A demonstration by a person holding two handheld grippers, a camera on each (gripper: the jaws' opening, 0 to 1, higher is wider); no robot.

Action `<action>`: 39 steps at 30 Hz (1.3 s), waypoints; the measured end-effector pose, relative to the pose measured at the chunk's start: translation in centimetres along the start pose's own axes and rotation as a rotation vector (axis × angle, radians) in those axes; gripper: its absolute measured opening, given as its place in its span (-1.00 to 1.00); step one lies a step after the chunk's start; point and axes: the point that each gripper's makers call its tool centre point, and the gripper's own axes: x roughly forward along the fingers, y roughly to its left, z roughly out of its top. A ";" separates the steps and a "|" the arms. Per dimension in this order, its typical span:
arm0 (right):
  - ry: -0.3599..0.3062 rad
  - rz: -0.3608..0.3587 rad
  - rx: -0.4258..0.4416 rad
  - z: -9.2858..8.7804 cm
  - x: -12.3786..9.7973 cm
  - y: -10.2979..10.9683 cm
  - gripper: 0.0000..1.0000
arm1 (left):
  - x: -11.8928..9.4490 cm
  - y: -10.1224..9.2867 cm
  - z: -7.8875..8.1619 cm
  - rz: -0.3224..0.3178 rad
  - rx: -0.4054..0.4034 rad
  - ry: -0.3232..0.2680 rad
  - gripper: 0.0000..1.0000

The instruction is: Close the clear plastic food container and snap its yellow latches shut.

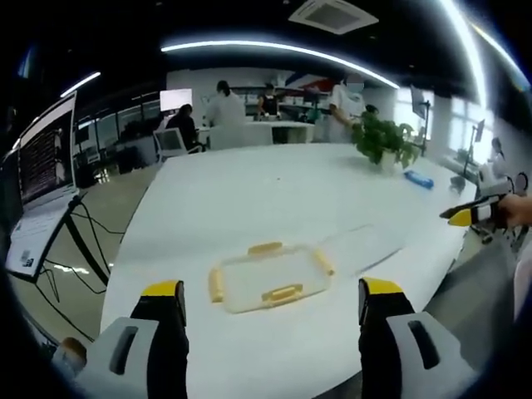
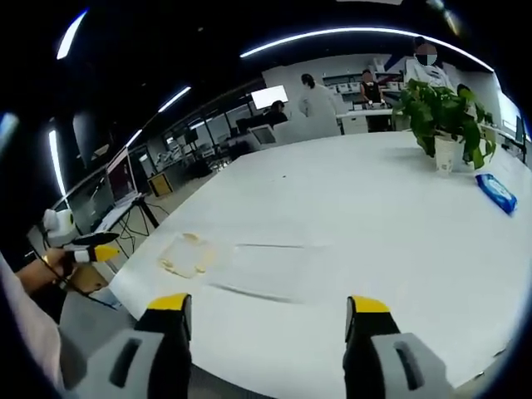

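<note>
One container (image 1: 268,278), four yellow latches (image 1: 282,293), one potted plant (image 1: 384,141), one blue packet (image 1: 418,179)

My left tongs (image 1: 273,309) have two grey plastic jaws, each capped with a yellow tip over a black pad, and each grey body has an elongated slot cut through it. My right tongs (image 2: 269,326) are the same build: grey slotted bodies, black inner faces, yellow caps. In the left gripper view the right tongs' tip reads yellow and black. A pale sleeve (image 2: 21,320) covers my left arm in the right gripper view.
</note>
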 end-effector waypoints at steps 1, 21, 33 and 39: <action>0.001 -0.001 0.000 0.0 0.0 0.0 0.50 | 0.0 0.0 0.0 -0.001 0.000 0.001 0.68; -0.010 -0.004 -0.020 0.7 -0.1 -0.1 0.60 | -0.3 0.7 0.5 0.029 -0.016 -0.033 0.85; -0.007 -0.011 -0.043 1.0 0.0 0.0 0.59 | -0.5 0.7 -0.2 0.030 -0.005 0.019 0.74; -0.005 -0.015 -0.031 1.0 -0.1 -0.3 0.58 | -0.5 0.6 -0.5 0.027 -0.004 0.033 0.73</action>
